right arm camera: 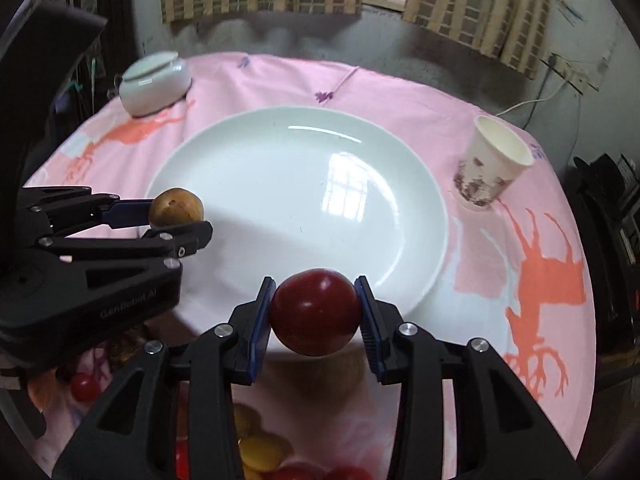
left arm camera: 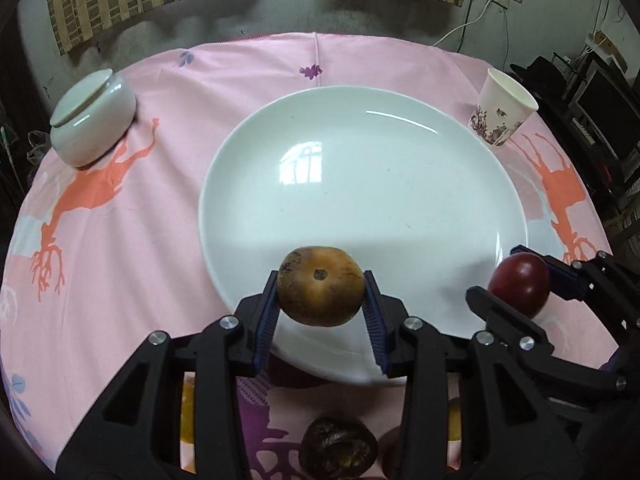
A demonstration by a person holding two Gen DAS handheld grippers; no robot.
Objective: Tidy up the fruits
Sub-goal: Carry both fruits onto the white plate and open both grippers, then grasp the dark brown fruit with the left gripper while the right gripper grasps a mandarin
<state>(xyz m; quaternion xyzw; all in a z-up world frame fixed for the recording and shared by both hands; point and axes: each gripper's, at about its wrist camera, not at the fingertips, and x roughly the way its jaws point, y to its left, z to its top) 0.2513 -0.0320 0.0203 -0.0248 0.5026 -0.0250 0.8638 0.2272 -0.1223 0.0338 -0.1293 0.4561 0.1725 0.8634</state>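
Note:
A brown, speckled round fruit hangs just above the near rim of a large white plate, and my left gripper is shut on it, with a blue pad on each side. My right gripper is shut on a dark red, glossy round fruit over the plate's near edge. In the left wrist view the right gripper and the red fruit show at the plate's right edge. In the right wrist view the left gripper with the brown fruit shows at the plate's left rim.
A pink cloth covers the round table. A lidded white bowl stands at the far left and a paper cup at the far right. Near the front lie a dark wrinkled fruit, yellow fruits and a small red fruit.

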